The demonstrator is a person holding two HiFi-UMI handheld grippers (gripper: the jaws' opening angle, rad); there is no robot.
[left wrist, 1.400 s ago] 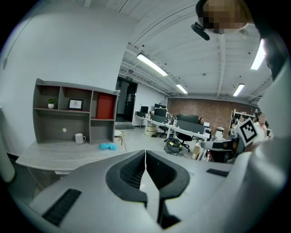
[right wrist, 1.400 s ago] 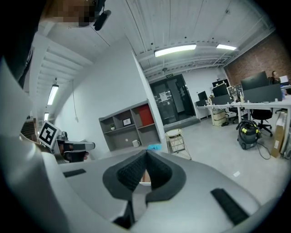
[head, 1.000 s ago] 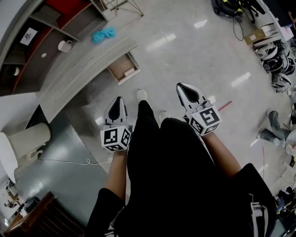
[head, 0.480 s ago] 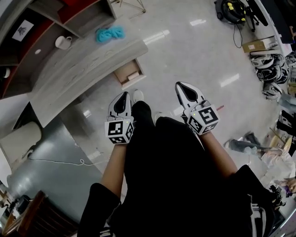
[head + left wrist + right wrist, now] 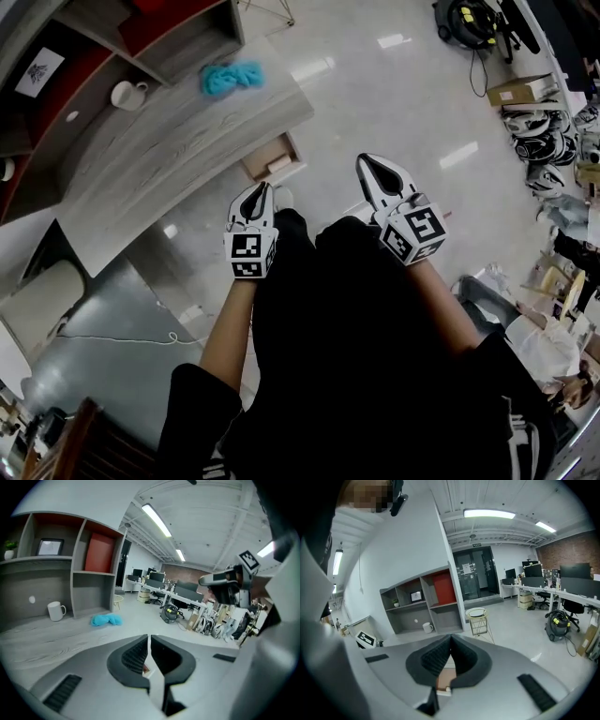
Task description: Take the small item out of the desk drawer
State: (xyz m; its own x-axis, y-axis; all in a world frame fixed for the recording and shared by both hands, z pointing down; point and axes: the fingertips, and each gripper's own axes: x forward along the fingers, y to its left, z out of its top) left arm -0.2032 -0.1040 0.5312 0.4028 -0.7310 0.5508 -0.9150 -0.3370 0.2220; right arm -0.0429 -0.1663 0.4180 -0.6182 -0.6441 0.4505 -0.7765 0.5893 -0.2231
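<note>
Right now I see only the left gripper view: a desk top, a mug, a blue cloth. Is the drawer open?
Observer: Yes. The head view shows the drawer pulled out of the front of the desk, just ahead of the left gripper.
Operator: Is something inside it?
Observer: One small pale item lies in it; its kind I cannot tell.
Operator: And how is the right gripper?
Observer: Its own view shows its jaws together, with nothing between them.

Desk (image 5: 169, 159) with mug (image 5: 124, 94), blue cloth (image 5: 232, 77)
</note>
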